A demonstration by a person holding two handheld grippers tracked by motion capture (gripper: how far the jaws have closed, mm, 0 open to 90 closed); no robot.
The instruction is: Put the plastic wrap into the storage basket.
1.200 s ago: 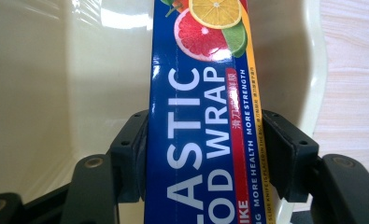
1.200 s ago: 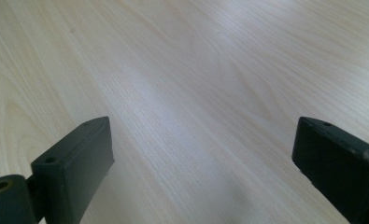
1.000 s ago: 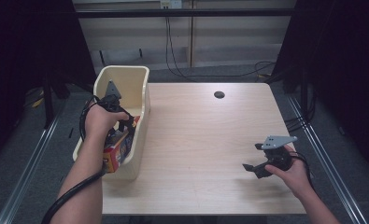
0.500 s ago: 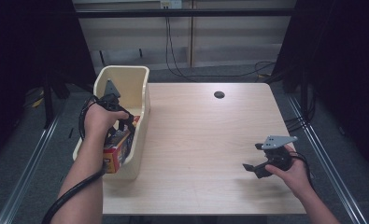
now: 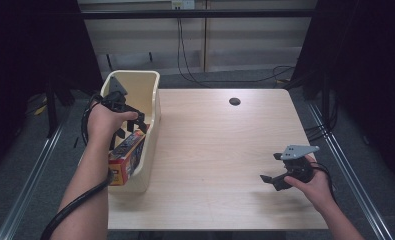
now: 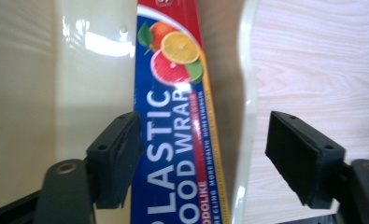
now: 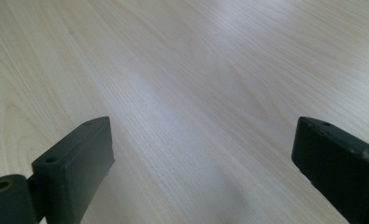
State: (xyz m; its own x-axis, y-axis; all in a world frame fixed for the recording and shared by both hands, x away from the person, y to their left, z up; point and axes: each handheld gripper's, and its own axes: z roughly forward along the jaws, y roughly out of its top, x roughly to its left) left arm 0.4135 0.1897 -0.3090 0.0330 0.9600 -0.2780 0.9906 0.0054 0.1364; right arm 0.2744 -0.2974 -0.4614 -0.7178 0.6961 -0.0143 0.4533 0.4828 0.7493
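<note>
**Bin at the counter's left edge, box inside**

A bin [image 5: 135, 95] stands at the left edge of the counter [image 5: 215, 150]. A plastic wrap box [image 5: 127, 155] lies inside it, against the wall nearest the counter's middle. The left gripper [image 5: 130, 125] hangs over the box, one jaw on either side of that wall. The right gripper [image 5: 272, 170] sits near the counter's front right corner. A cable hole [image 5: 234, 101] lies toward the back.

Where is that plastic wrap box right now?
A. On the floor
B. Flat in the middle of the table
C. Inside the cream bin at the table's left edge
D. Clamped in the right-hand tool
C: the plastic wrap box sits inside the cream bin, beside the left gripper.
</note>
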